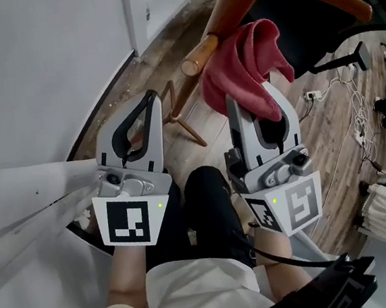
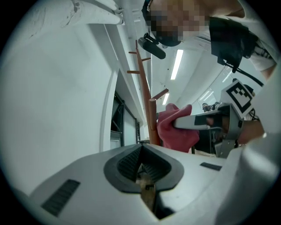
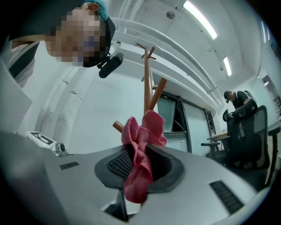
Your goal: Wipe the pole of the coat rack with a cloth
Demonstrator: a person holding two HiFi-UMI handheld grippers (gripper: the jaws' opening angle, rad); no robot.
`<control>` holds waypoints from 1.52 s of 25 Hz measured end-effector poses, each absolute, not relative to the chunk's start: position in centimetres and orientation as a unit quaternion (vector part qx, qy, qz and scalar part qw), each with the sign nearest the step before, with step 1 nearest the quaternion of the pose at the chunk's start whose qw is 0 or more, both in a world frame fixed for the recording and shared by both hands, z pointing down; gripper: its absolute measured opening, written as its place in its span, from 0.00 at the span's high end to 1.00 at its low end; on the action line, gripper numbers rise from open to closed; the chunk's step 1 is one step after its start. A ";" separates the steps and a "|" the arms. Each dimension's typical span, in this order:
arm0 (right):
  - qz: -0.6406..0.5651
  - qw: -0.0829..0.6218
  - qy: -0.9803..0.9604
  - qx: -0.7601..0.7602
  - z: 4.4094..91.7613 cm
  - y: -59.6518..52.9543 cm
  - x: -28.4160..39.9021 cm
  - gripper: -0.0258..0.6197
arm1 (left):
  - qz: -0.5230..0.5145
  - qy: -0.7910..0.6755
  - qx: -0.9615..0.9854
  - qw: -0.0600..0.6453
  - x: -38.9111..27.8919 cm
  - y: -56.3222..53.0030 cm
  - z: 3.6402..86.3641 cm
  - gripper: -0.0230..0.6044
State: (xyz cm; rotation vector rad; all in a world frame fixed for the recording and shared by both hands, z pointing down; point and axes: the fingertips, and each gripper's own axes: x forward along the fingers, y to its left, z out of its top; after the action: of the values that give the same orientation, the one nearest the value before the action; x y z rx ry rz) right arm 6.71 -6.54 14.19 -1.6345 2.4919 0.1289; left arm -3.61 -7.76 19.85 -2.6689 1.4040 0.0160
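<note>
Cloth [image 3: 139, 165] is clenched in my right gripper's [image 1: 258, 113] jaws, a red, fuzzy bunch spilling out above them. It sits just beside the pole [image 3: 145, 83], by a peg [image 1: 194, 63]; I can't confirm contact. My left gripper's [image 1: 137, 118] jaws are closed on nothing, farther from the pole. I judge wiping hasn't started: next I press the cloth onto the pole and stroke along it.

The cloth [image 1: 241, 65] is pinkish red. The coat rack [image 1: 230, 9] is orange-brown wood. The left claw [image 1: 150, 100] and right claw [image 1: 253, 102] are pale grey with black ribbed pads and black-and-white square markers. The floor [image 1: 337, 165] is brown planks.
</note>
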 end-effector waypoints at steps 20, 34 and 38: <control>0.173 0.128 0.824 -0.524 19.5 -10.1 5.3 0.83 | 0.052 0.474 -0.875 0.087 -3.6 -10.9 27.6 0.94; 0.184 0.104 0.824 -0.527 22.0 -9.9 5.0 0.83 | 0.041 0.473 -0.876 0.085 -3.6 -10.2 30.3 0.94; 0.185 0.095 0.823 -0.529 23.2 -9.9 4.6 0.83 | 0.037 0.471 -0.878 0.080 -3.7 -10.2 31.3 0.94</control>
State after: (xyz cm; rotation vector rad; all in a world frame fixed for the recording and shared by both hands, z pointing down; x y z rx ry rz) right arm 4.58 -9.88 23.21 -1.5682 2.4393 0.5480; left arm -3.72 -10.18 31.28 -2.6244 1.4094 0.1112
